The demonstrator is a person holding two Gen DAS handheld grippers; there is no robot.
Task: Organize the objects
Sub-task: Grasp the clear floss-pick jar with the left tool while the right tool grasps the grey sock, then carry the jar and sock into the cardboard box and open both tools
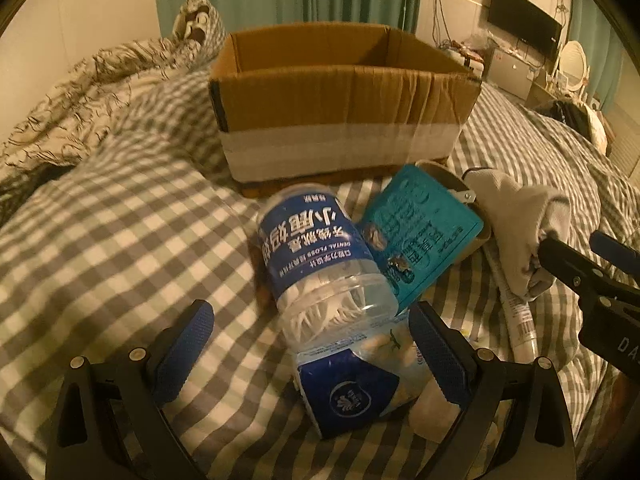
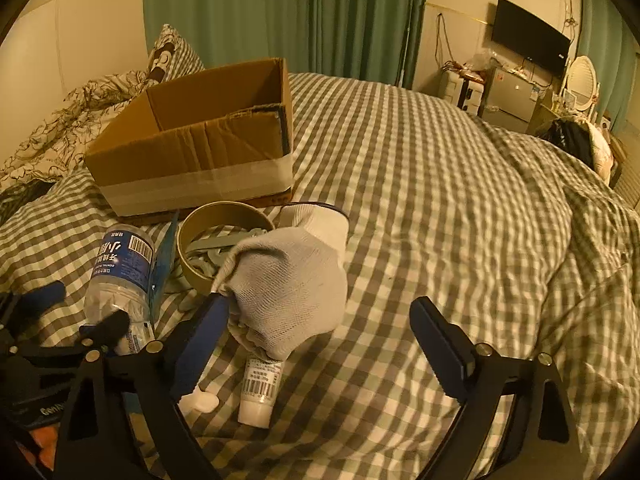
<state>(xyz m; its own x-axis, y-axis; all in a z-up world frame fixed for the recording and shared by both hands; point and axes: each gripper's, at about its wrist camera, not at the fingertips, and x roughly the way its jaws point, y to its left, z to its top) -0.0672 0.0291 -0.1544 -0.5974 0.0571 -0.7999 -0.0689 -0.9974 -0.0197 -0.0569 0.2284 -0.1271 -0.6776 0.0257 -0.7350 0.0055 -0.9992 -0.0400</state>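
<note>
So there's a checked bedspread under everything. Straight ahead of the left gripper sits an open cardboard box, tape around its base. That gripper's jaws are spread wide, with a clear jar of floss picks lying on its side between them, nearer the right finger. A teal packet leans just right of the jar. The right gripper is spread apart too, a white knit glove against its left finger. A tape roll lies beyond the glove, and a small white tube pokes out beneath it.
</note>
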